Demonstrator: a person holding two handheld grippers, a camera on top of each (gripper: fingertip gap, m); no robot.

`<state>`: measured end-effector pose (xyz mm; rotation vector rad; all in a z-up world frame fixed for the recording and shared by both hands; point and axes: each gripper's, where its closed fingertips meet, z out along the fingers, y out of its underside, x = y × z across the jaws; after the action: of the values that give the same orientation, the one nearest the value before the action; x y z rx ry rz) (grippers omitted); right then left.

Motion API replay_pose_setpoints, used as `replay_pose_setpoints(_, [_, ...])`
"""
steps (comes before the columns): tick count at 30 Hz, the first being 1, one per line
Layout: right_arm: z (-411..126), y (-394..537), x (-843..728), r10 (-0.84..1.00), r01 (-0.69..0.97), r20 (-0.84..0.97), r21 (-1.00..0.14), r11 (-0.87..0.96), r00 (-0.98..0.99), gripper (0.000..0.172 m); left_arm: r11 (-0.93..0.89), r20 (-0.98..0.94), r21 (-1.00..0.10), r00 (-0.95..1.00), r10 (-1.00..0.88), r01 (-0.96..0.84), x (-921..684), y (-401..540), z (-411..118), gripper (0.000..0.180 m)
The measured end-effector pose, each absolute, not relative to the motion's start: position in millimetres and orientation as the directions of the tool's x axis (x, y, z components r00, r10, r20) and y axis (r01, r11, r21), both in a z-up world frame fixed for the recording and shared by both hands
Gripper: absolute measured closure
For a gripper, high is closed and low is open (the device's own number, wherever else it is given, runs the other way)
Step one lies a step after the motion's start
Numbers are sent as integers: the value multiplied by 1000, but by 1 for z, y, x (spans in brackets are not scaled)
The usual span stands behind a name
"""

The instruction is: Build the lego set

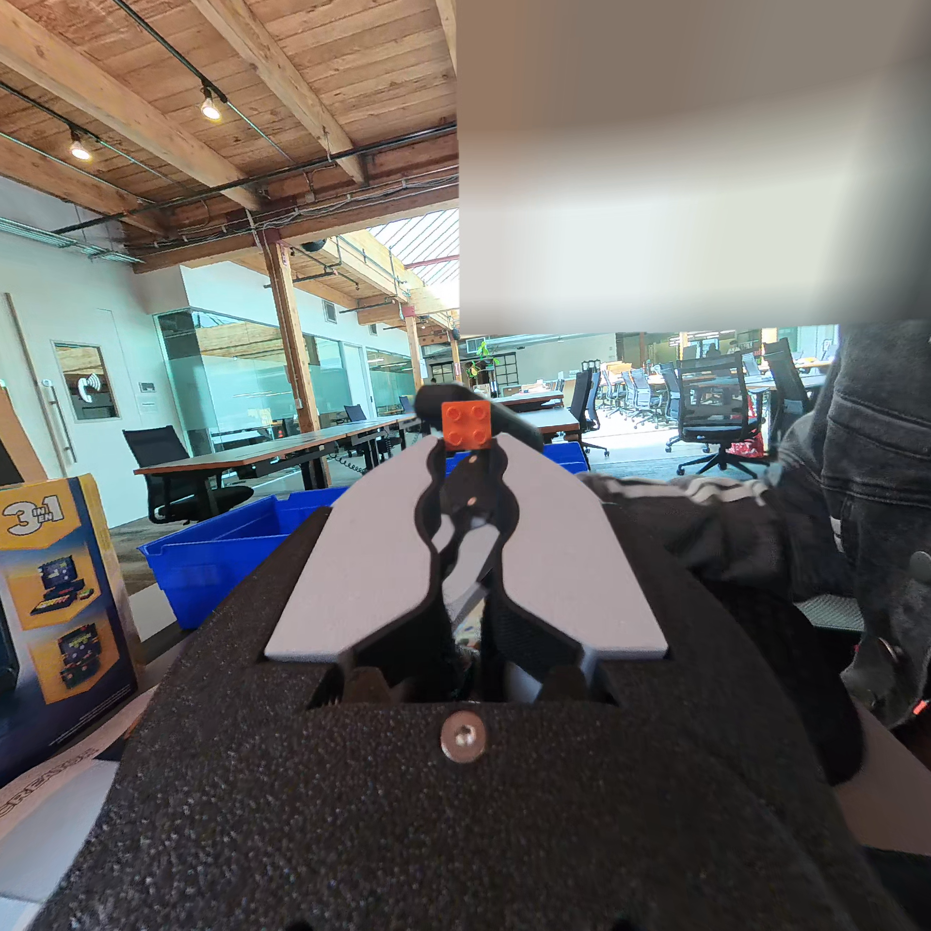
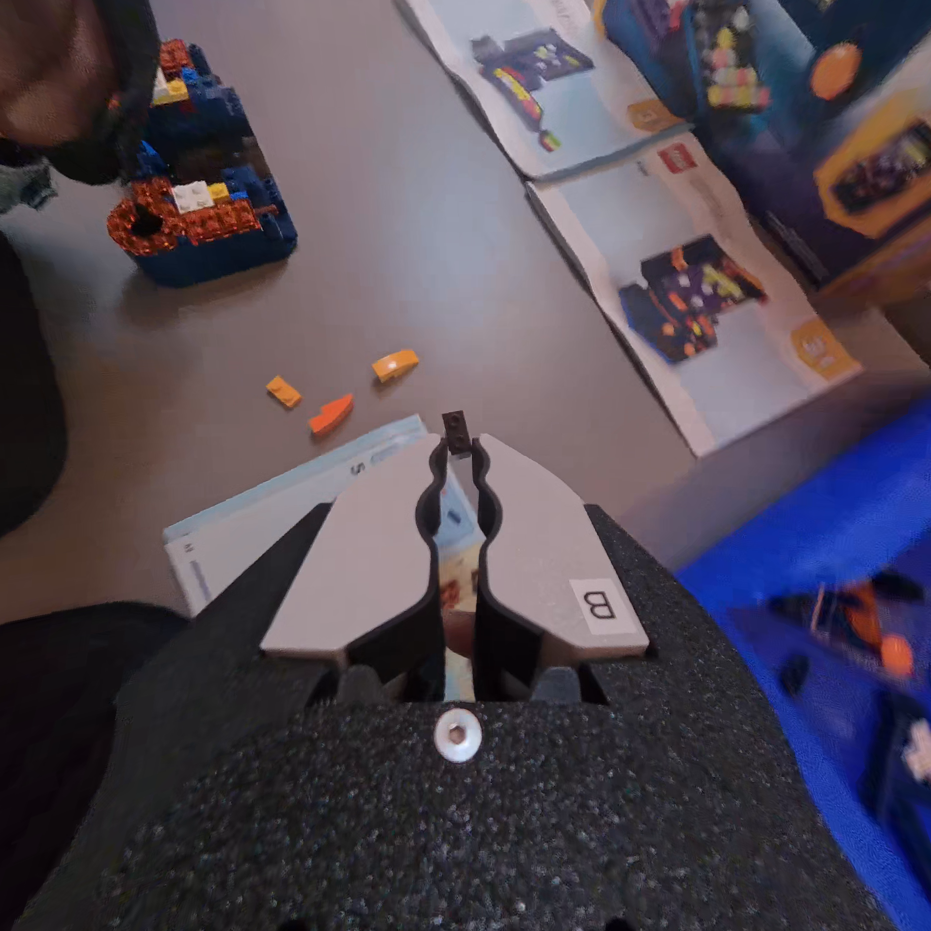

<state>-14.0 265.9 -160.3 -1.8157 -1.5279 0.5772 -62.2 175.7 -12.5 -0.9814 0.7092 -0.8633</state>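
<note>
The left gripper (image 1: pixel 466 443) was raised well off the counter, its jaws clenched on a small square orange plastic brick with four studs (image 1: pixel 466 425). The brick sat at the very fingertips, gripped by its lower part, its studded face turned back toward the camera and the rest standing up past the tips. Being square, it had no long axis to speak of. Behind it a black rounded object (image 1: pixel 509 420) showed, too blurred to name, and below lay a blue plastic bin (image 1: pixel 211 559).

The right gripper (image 2: pixel 458 446) hung above the grey counter (image 2: pixel 403 226), its jaws grasping a narrow dark two-stud plastic plate (image 2: pixel 456 430). The plate's long axis ran straight on from the fingers, pointing forward and away; its near end was pinched between the tips, its far end free. Three loose orange curved pieces (image 2: pixel 330 413) lay on the counter ahead and to the left, and a partly built blue and red brick model (image 2: pixel 201 216) stood well beyond them. Printed paper instruction booklets (image 2: pixel 705 312) lay to the right.
</note>
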Motion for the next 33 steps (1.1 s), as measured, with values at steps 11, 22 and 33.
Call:
replay_pose_setpoints(11, [-208,206,22,934,761,35,-590,-268,357,156,298,-149,-921,480,-865,252,-54,174,-16,165])
replay_pose_setpoints(22, [-167,198,20,937,676,185,-652,342,-296,143,277,-160,-931,417,-895,236,-47,168,-20,165])
replay_pose_setpoints(33, [-199,205,16,806,653,123,-522,548,-578,147,210,-152,-961,292,-944,179,-34,159,-37,165])
